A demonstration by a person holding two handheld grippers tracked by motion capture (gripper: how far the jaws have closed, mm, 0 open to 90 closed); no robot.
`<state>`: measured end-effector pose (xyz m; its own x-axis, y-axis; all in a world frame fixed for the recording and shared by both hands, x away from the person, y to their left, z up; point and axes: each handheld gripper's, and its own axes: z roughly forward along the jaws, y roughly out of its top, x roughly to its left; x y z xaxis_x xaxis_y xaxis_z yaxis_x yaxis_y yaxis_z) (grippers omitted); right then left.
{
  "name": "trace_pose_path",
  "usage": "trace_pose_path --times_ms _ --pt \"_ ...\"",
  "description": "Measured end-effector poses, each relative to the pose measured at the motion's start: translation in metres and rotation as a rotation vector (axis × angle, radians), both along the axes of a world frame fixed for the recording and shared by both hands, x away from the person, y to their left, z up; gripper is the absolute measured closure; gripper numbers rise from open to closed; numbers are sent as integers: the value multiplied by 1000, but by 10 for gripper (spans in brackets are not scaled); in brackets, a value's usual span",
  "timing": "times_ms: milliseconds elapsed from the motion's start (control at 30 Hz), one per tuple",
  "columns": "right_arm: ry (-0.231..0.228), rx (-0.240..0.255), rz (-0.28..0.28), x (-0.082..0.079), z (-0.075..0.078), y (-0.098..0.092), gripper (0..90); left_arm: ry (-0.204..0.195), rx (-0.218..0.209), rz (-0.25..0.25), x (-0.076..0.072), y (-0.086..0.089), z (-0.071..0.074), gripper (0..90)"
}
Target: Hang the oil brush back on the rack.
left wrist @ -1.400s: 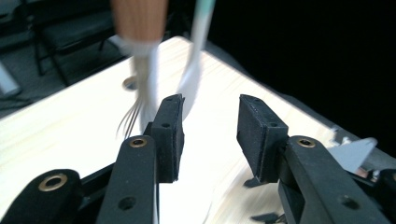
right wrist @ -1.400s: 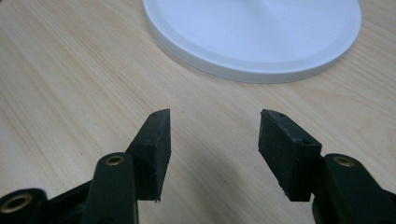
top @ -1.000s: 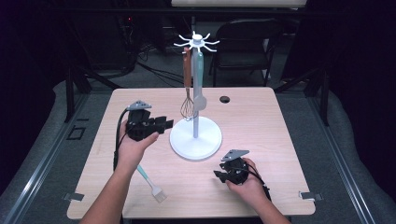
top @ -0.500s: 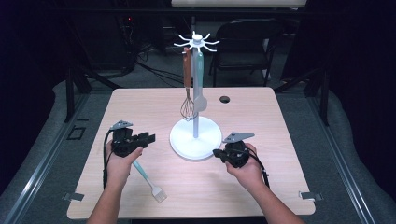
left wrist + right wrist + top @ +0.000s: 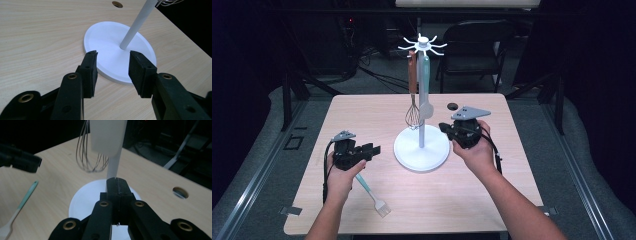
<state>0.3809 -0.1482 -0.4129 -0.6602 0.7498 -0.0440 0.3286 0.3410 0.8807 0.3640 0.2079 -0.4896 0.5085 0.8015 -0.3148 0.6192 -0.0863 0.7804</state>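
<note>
The left tool point(image 5: 373, 149) hovers over the table point(image 5: 362, 115) with its jaws parted and just opening wider – nothing between them – facing the white stand point(image 5: 421, 150). The right tool point(image 5: 446, 128) is clenched empty beside the stand's pole; the brush point(image 5: 373, 193) lies by the left hand.

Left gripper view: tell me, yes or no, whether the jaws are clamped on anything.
No: the left gripper has its jaws apart with nothing between them, just the white stand base on the table behind.
</note>
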Motion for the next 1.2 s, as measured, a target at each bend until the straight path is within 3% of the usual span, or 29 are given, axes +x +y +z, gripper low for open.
trace_pose_path --times_ms 133,267,467,633,900,1200 --pt "-52 32 -16 8 21 3 900 4 0 -2 0 0 0 582" --pt "-71 55 -31 15 40 3 900 3 -9 -7 0 -1 0 579" --pt "-126 131 -64 26 69 2 900 4 5 -7 0 -1 0 578" --pt "-182 188 -85 31 94 0 900 3 -2 -9 0 -2 -1 578" --pt "-255 237 -103 31 131 -3 900 10 -4 -19 1 -4 -2 577" --pt "-286 256 -102 28 149 -3 900 10 -7 -20 1 -4 -2 577"
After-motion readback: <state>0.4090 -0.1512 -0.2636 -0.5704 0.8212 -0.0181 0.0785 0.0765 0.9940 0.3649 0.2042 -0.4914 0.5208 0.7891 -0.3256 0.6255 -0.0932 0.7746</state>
